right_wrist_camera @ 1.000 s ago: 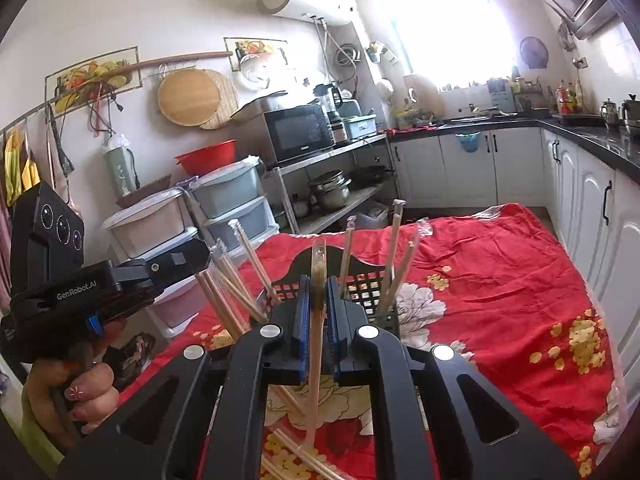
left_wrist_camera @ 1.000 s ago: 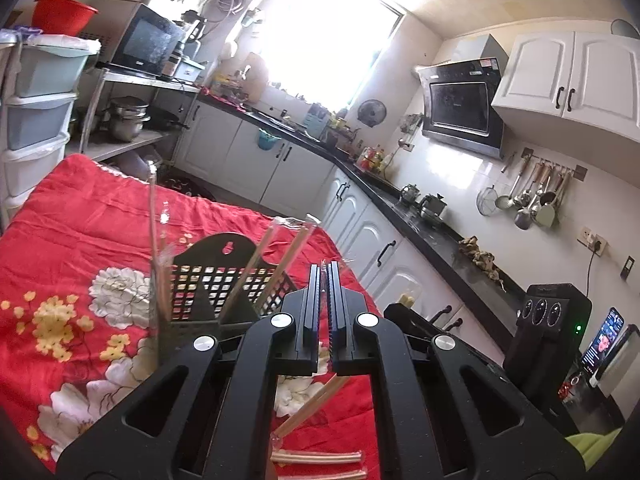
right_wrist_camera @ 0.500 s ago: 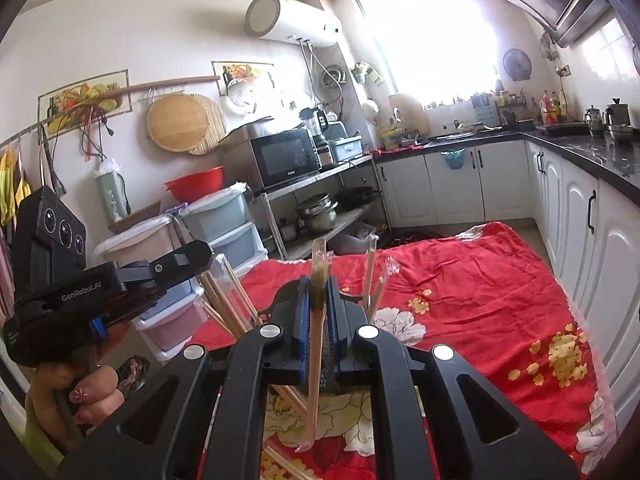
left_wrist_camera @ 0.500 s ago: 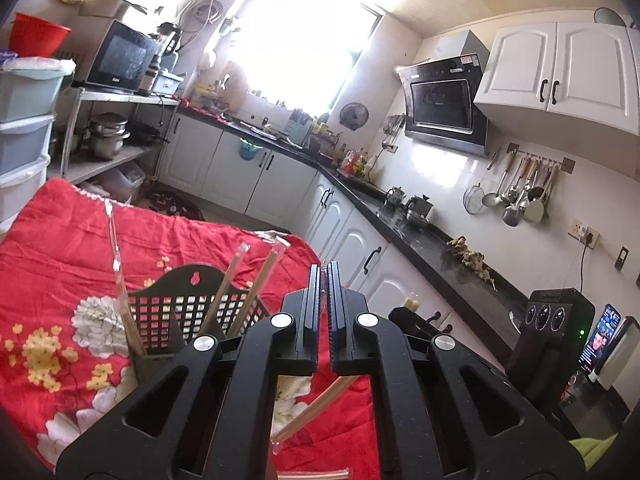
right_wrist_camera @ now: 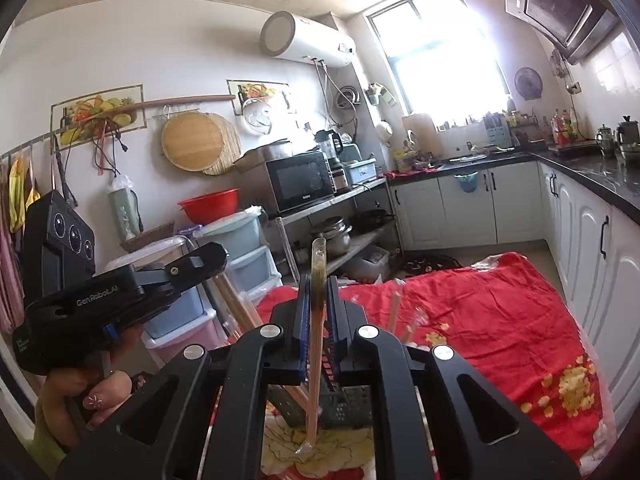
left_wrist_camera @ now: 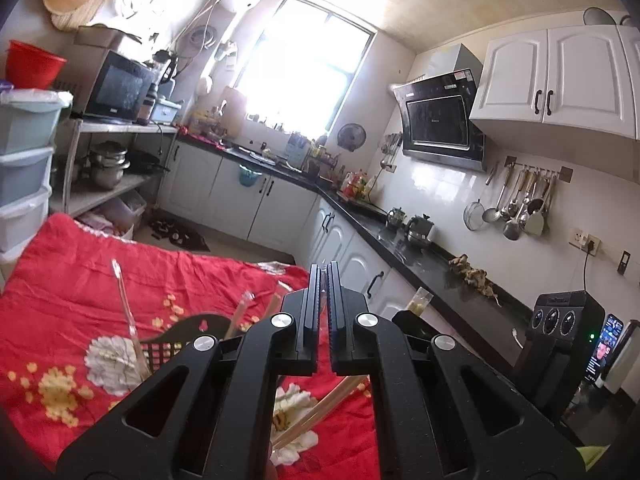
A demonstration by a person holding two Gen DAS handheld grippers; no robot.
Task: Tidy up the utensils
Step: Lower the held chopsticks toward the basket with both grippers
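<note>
A black mesh utensil basket point(left_wrist_camera: 168, 344) point(right_wrist_camera: 348, 404) stands on the red floral cloth point(left_wrist_camera: 60, 280), with several plastic-wrapped chopsticks point(left_wrist_camera: 124, 312) upright in it. My left gripper point(left_wrist_camera: 323, 276) is shut. A wrapped chopstick pair point(left_wrist_camera: 320, 412) slants down beneath its fingers, seemingly held by the wrapper. From the right wrist view, that left gripper point(right_wrist_camera: 208, 254) hovers left of the basket. My right gripper point(right_wrist_camera: 318, 284) is shut on an upright wrapped chopstick pair point(right_wrist_camera: 316, 344) above the basket. The top of that pair point(left_wrist_camera: 420, 298) shows in the left wrist view.
Stacked plastic drawers point(left_wrist_camera: 24, 160) and a shelf with a microwave point(right_wrist_camera: 300, 180) stand beyond the table's far left. White cabinets under a black counter point(left_wrist_camera: 420, 264) run along the right. A person's hand point(right_wrist_camera: 100, 396) grips the left tool. A phone point(left_wrist_camera: 604, 348) sits nearby.
Both grippers have risen with their chopsticks still in them, so the basket sits lower in both views. Loose chopsticks on the cloth have dropped out of the left wrist view.
</note>
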